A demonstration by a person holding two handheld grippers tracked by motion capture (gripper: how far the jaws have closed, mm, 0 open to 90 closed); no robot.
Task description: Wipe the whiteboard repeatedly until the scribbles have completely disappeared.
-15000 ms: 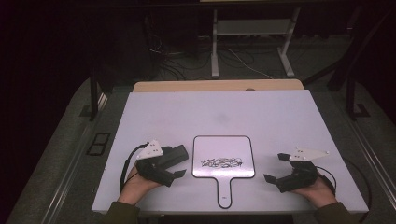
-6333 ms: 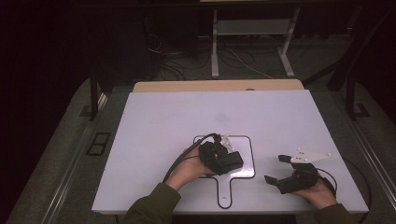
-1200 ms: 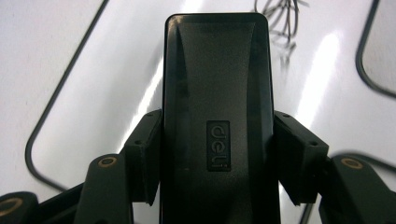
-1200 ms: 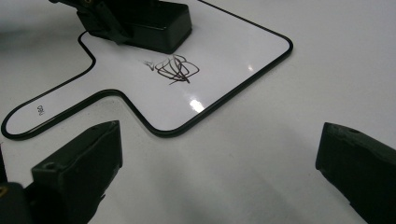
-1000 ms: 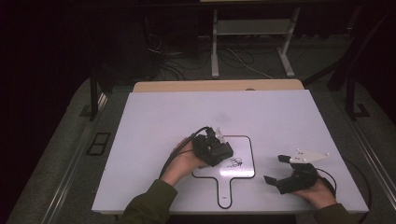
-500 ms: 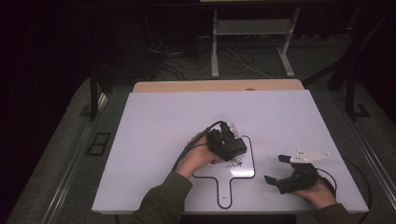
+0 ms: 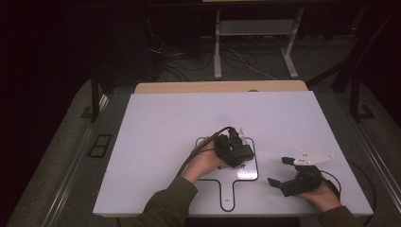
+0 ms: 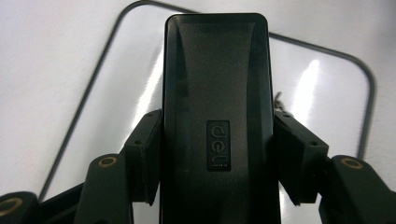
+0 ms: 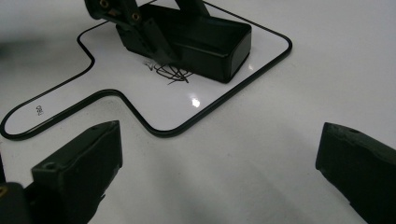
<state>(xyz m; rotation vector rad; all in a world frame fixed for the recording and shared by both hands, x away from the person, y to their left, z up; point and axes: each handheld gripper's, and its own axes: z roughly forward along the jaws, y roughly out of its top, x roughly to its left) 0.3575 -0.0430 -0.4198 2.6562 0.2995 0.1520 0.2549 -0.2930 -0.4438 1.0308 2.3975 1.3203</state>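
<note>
So in the high view, the left claw point(image 7: 235, 150) sits over the small whiteboard point(image 7: 246, 177), a white paddle-shaped board with a black rim and a short handle pointing toward the person. It lies on the white counter point(image 7: 165, 123), near the front edge. The right claw point(image 7: 279, 172) rests on the counter just right of the whiteboard, held in the right hand point(image 7: 324, 195), grey plate on top.

Left gripper view: the left claw point(image 8: 217, 154) is clamped on a black eraser point(image 8: 216, 93) marked "deli", 1 jaw pressed against each long side. The whiteboard's point(image 8: 322, 84) rounded corner shows underneath.

Right gripper view: the right claw point(image 9: 215, 168) is spread wide with nothing between its 2 jaws, just bare counter point(image 9: 327, 70). Farther off, the eraser point(image 9: 210, 44) sits flat on the whiteboard point(image 9: 140, 100), right next to a black scribble point(image 9: 169, 72), with the left claw point(image 9: 140, 32) gripping it.
</note>
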